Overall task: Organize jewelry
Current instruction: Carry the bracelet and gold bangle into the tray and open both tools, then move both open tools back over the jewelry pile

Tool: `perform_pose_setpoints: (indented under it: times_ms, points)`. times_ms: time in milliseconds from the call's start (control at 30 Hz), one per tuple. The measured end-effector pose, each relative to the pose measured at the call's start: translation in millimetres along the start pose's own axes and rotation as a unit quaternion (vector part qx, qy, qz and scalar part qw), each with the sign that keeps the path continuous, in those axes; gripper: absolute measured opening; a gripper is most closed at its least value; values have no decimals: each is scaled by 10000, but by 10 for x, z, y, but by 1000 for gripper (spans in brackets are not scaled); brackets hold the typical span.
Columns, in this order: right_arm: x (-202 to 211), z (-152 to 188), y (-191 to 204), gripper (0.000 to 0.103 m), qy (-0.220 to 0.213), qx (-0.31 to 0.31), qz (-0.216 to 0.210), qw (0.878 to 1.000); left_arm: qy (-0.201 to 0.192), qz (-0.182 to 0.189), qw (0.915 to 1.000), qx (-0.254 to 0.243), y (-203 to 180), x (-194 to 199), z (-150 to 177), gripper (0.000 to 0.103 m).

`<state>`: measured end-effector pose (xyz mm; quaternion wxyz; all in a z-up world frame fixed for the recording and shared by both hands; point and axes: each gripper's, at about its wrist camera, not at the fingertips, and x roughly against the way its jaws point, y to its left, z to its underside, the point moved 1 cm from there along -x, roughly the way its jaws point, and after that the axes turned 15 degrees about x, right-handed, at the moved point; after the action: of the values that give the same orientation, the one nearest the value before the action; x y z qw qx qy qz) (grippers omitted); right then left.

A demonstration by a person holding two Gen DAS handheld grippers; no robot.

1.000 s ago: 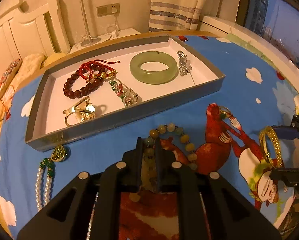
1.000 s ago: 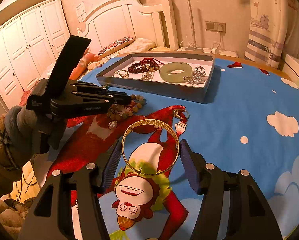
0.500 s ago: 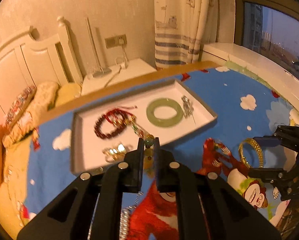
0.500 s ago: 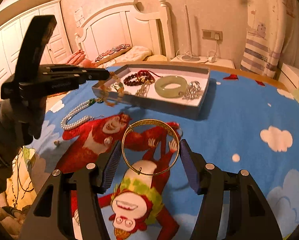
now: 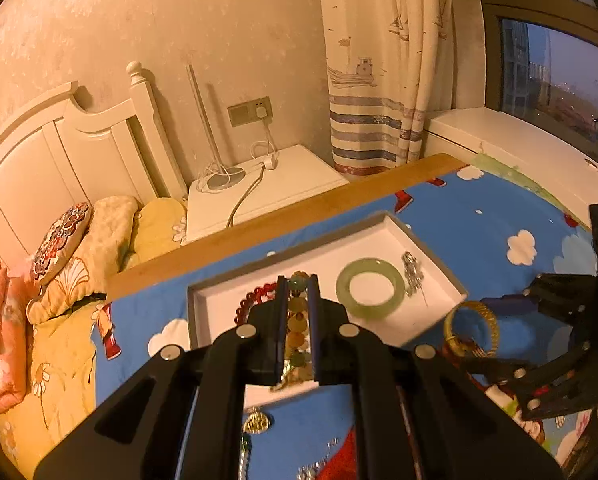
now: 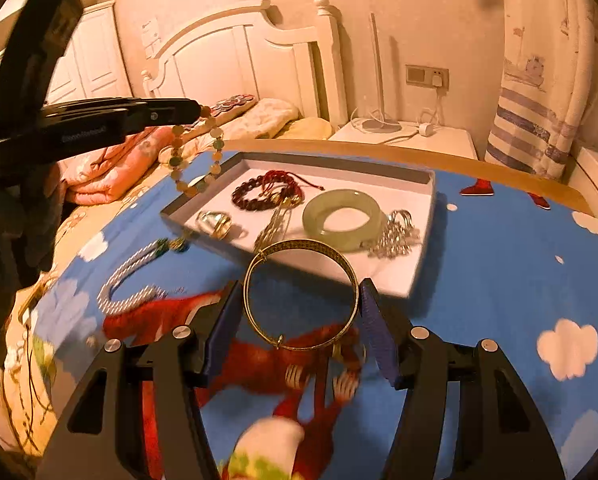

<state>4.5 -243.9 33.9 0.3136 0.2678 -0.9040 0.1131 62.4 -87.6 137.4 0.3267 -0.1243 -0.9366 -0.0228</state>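
1. Left gripper [image 5: 297,320] is up in the air, fingers [image 5: 281,320] clamped on the multicoloured bead bracelet [image 6: 197,156], which dangles above the near-left corner of the tray [image 6: 419,268].
2. Right gripper [image 6: 301,312] holds the gold bangle [image 6: 301,296] between its fingers, lifted over the blue cartoon surface [image 6: 499,260] just before the tray.
3. In the tray: green jade bangle [image 6: 341,218], dark red beads [image 6: 255,194], silver chain [image 6: 395,236].
4. Pearl necklace [image 6: 127,276] lies on the surface, left.

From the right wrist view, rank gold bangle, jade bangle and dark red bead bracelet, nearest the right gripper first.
1. gold bangle: between the right gripper fingers.
2. jade bangle: in the tray, just beyond.
3. dark red bead bracelet: farther back, left.
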Motion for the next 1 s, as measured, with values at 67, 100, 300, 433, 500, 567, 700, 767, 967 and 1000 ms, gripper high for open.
perform_pose_setpoints:
  times_ms: [67,100,300,433,500,567,700,767,967,1000]
  points:
    - [-141,-78,-40,58,102,-53,66,9999,10,22,10000,53,-2,-81,-56,9]
    - [-209,-118,-60,58,140,-81,75,9998,32,52,9999,91,-14,-138,-89,9]
    - [-500,-315,-59,58,201,-110,-34,9997,52,-215,9997,-58,-137,-514,-184,9]
    - [-749,-446,-4,59,290,-36,-47,9996,277,-428,9987,42,-92,-881,-248,9]
    - [-879,-477,20,59,358,2,-7,9994,396,-530,9977,172,-40,-1026,-251,11]
    - [-956,-477,29,64,431,21,13,9991,458,-568,9967,346,50,-1070,-231,19]
    - [-728,-430,-35,74,168,-213,-132,9995,63,-717,9962,496,196,-775,-60,82]
    - [-495,-400,-64,74,-13,-263,-110,9996,29,-786,9959,455,265,-600,61,83]
    - [134,-104,-230,74,-303,-514,48,9982,-178,-1094,9906,808,602,102,569,94]
    - [201,-24,-266,74,-284,-584,89,9978,-213,-1105,9883,1029,720,248,682,95]
